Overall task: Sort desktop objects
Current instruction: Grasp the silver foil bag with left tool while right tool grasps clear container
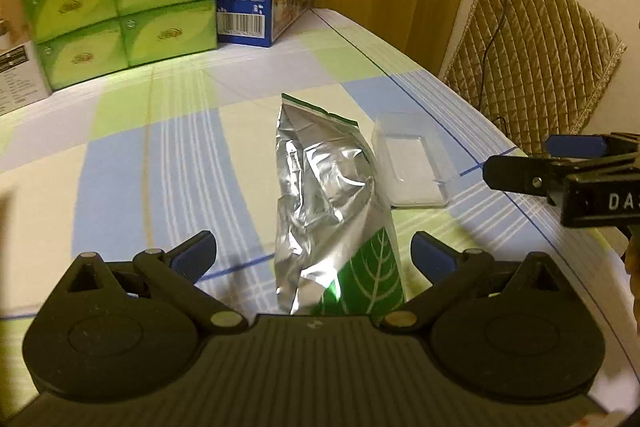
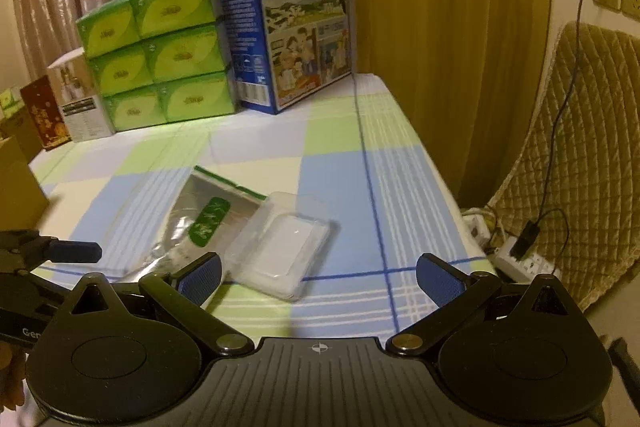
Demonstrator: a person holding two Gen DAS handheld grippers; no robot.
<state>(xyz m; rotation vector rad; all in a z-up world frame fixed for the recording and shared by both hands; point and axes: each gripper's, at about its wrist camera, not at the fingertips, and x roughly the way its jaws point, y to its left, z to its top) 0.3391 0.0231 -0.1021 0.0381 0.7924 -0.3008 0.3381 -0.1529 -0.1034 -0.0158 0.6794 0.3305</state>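
A crumpled silver foil bag point(image 1: 328, 187) with a green leaf print lies on the checked tablecloth point(image 1: 160, 147). Its near end sits between the wide-apart fingers of my left gripper point(image 1: 314, 255), which is open and not touching it. Just right of the bag rests a clear plastic box point(image 1: 412, 163). In the right wrist view the clear box point(image 2: 284, 247) lies ahead, a little left of centre, with the bag point(image 2: 200, 223) beyond its left side. My right gripper point(image 2: 320, 281) is open with nothing between its fingers. It enters the left wrist view at the right edge point(image 1: 532, 163).
Stacked green tissue packs point(image 2: 160, 55) and a blue milk carton point(image 2: 296, 27) stand at the table's back. Small boxes point(image 2: 76, 99) stand at the back left. A quilted chair point(image 2: 580, 155) and a power strip point(image 2: 520, 259) with cables lie past the table's right edge point(image 2: 432, 163).
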